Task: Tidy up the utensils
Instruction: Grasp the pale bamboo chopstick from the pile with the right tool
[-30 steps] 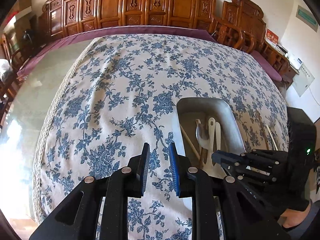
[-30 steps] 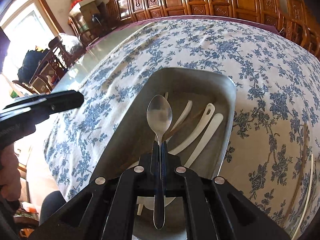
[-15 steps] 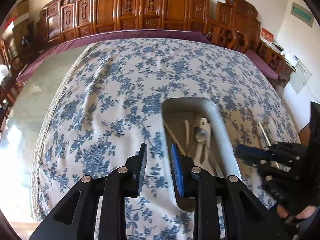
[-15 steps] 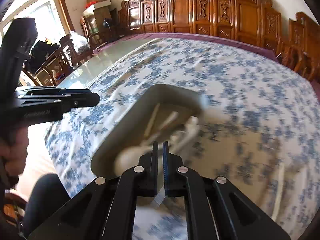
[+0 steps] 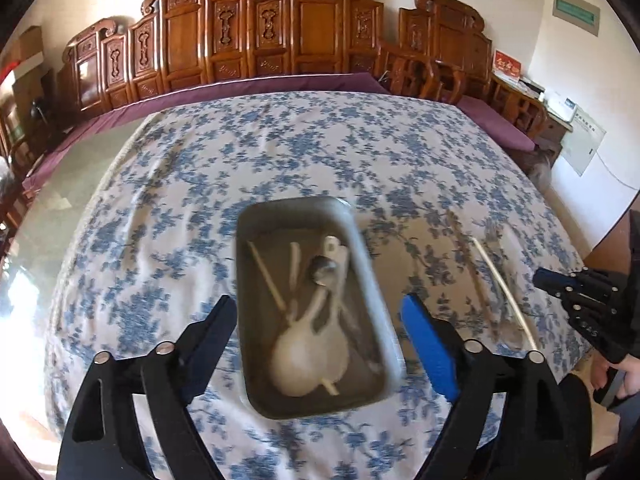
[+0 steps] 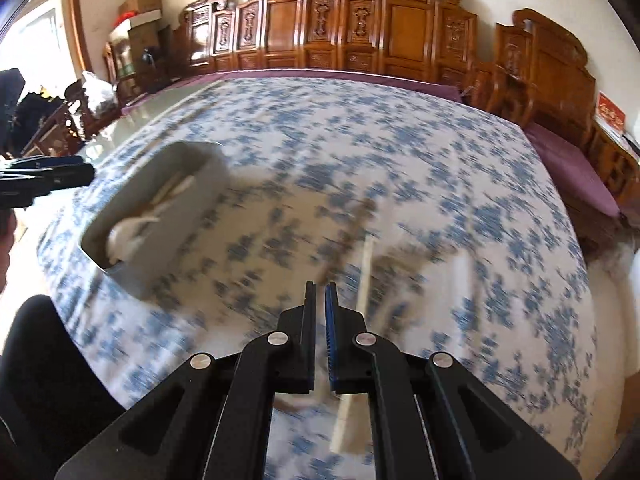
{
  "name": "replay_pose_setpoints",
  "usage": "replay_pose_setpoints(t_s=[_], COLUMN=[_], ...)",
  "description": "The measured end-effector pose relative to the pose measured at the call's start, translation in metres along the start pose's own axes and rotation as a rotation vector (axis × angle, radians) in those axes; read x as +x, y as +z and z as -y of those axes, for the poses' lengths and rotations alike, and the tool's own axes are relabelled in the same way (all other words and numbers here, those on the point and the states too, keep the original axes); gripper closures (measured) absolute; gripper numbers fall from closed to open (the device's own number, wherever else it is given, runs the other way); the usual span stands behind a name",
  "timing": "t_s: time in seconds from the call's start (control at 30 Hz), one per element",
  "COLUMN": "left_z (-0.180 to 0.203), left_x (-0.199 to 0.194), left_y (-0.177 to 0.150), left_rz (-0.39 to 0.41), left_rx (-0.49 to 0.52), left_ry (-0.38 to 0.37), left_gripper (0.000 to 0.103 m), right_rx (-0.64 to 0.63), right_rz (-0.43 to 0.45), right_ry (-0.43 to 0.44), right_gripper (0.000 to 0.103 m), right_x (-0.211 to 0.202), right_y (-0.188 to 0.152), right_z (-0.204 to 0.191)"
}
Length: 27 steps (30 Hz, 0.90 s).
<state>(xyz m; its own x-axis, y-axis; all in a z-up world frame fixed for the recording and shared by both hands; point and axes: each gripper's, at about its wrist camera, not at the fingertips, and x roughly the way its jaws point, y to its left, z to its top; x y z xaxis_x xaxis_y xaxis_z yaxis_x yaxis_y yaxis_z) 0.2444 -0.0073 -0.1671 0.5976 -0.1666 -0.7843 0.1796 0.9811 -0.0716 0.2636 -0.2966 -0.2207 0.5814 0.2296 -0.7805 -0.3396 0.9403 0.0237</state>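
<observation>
Spoon now dropped in the tray [image 5: 362, 264]; left tongs [image 5: 320, 320] have spread wide, straddling it.
Right tongs [image 6: 320, 300], nearly pressed together and empty, swing over the chopstick [image 6: 365, 268] just ahead; blur suggests speed, risking a knocked, rolling stick.

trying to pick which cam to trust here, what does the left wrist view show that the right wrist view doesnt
Only the left wrist view looks straight down into the tray: a metal spoon, white spoons and a chopstick lie inside, framed by the wide-open left claw.

Only the right wrist view shows the nearly closed, empty right claw over blurred utensils on the cloth, plus a window at the left.

Both show the floral tablecloth, the tray and the carved wooden chairs.
</observation>
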Motion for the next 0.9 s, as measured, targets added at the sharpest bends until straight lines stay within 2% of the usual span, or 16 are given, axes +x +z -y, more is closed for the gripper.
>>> replay_pose_setpoints(t_s=[0.1, 0.2, 0.43, 0.9], left_z=[0.016, 0.032, 0.067, 0.096], left_x=[0.004, 0.009, 0.023, 0.032], left_y=[-0.008, -0.015, -0.03, -0.044], left_rz=[0.0, -0.006, -0.039, -0.073], left_rx=[-0.008, 0.013, 0.068, 0.093], left_ry=[-0.018, -0.019, -0.03, -0.034], left_gripper=[0.021, 0.021, 0.021, 0.021], right_rx=[0.025, 0.023, 0.043, 0.012], right_rz=[-0.014, -0.023, -0.069, -0.129], right_ry=[0.006, 0.016, 0.04, 0.017], right_gripper=[0.095, 0.089, 0.089, 0.089], right_x=[0.009, 0.015, 0.028, 0.044], right_y=[-0.011, -0.019, -0.027, -0.035], right_z=[0.011, 0.012, 0.016, 0.014])
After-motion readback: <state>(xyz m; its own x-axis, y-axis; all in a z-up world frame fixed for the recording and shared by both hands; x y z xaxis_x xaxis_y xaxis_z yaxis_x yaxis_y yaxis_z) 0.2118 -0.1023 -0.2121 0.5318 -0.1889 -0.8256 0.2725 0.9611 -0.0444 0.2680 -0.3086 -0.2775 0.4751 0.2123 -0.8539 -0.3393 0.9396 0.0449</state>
